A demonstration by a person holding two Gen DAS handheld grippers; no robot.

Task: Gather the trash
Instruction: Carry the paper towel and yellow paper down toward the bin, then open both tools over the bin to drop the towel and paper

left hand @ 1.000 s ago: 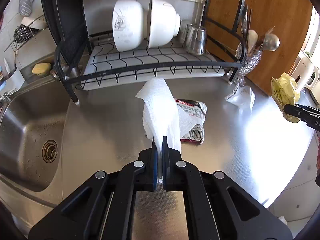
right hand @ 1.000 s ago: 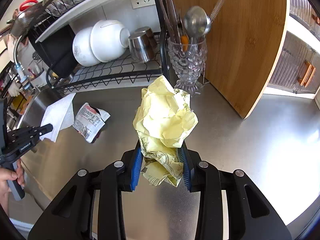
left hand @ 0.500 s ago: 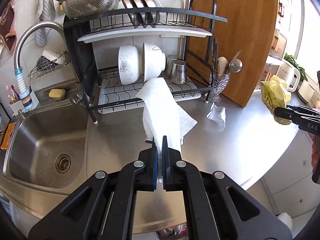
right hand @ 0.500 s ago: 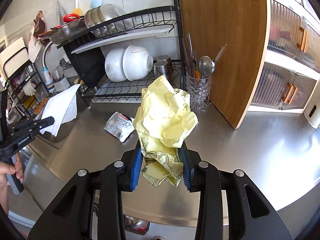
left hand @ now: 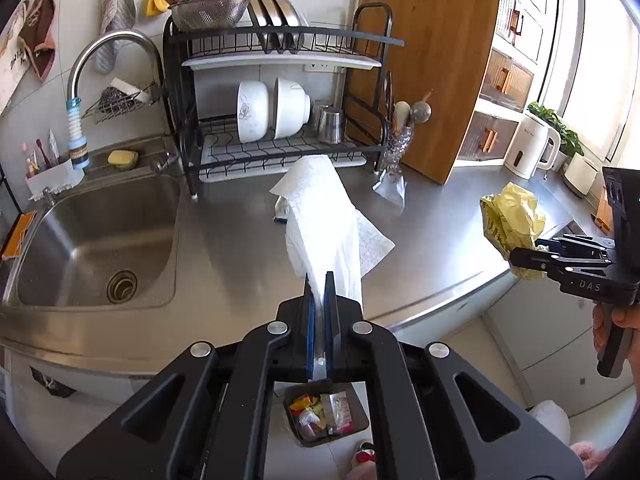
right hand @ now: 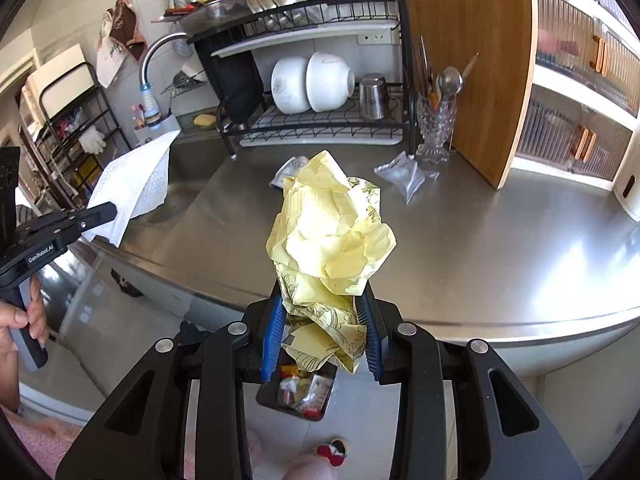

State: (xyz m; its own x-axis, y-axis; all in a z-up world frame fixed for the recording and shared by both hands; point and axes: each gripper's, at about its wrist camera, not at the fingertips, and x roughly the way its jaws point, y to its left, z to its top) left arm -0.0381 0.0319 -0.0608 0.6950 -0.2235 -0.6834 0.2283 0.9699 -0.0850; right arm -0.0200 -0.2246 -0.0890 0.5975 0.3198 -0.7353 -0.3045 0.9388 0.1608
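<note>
Left gripper (left hand: 319,280): clamping tight on the lower edge of a white paper towel (left hand: 324,220), jaws nearly touching; hanging off the front edge of the steel counter (left hand: 432,240).
Paper towel: standing up out of the jaws, folding over at the top, one corner flapping out to the right; showing at the left of the right wrist view (right hand: 132,188).
Right gripper (right hand: 320,320): pinching a crumpled yellow paper wrapper (right hand: 332,240) between blue pads (right hand: 272,332), jaws narrowed around the wad.
Yellow wrapper: bulging up above the fingers, printed underside trailing down between them; appearing at the right of the left wrist view (left hand: 512,220).
Trash bin (left hand: 326,412): sitting on the floor below both grippers, holding coloured scraps; peeking out under the wrapper (right hand: 300,394).
Remaining on counter: a silvery clear packet (right hand: 404,176) lying near the glass utensil holder (right hand: 434,128); a snack packet (right hand: 290,168) partly hiding behind the wrapper.
Background: dish rack (left hand: 280,92) holding two white bowls (left hand: 274,110); sink (left hand: 96,240) lying left.
</note>
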